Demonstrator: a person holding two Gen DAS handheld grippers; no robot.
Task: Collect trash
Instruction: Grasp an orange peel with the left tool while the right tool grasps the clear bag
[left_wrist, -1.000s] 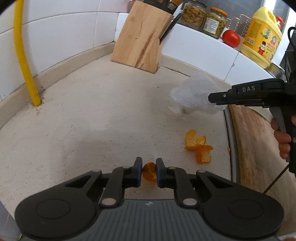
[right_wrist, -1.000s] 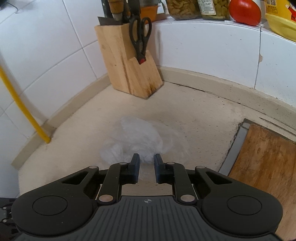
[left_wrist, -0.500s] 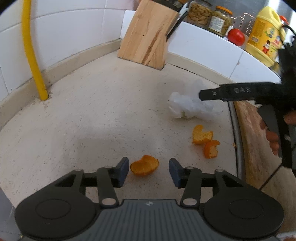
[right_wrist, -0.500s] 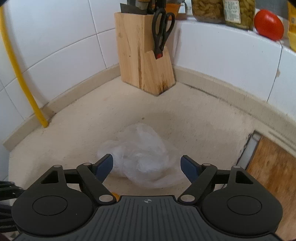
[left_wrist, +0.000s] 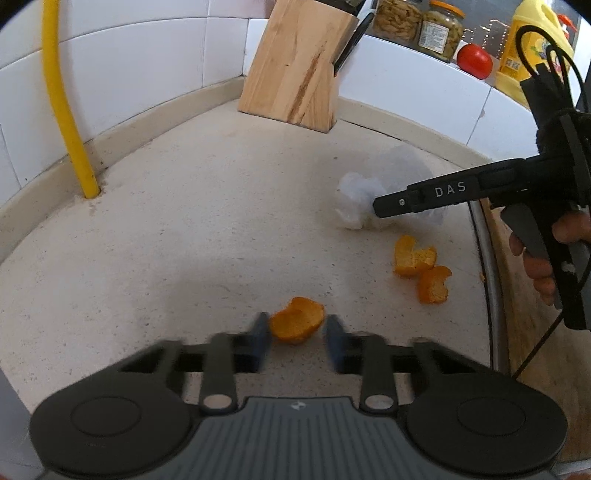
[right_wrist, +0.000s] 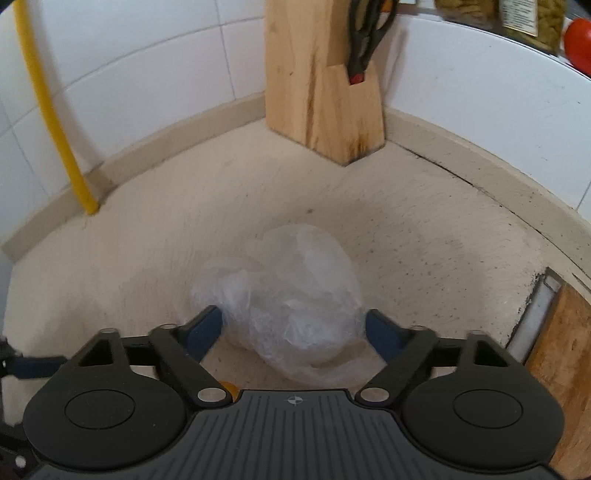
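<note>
An orange peel (left_wrist: 297, 325) lies on the beige counter (left_wrist: 184, 240) between the fingers of my left gripper (left_wrist: 295, 339). Its jaws are closing, with a small gap still showing at the right pad. Two more peel pieces (left_wrist: 412, 256) (left_wrist: 434, 284) lie further right. A crumpled clear plastic bag (right_wrist: 291, 295) rests on the counter between the wide fingers of my right gripper (right_wrist: 293, 328), whose jaws are closing and do not squeeze it. In the left wrist view the right gripper's fingers (left_wrist: 424, 195) cover part of the bag (left_wrist: 354, 199).
A wooden knife block (right_wrist: 325, 85) with scissors stands in the back corner. A yellow hose (left_wrist: 62, 103) runs down the left wall. A wooden board (left_wrist: 535, 332) lies at the right. Jars, a tomato (left_wrist: 474, 61) and a yellow bottle (left_wrist: 532, 40) sit on the ledge.
My left gripper let go of the peel, opened, and its fingers have come closer again around it. My right gripper released the bag, spread wide and sank around it.
</note>
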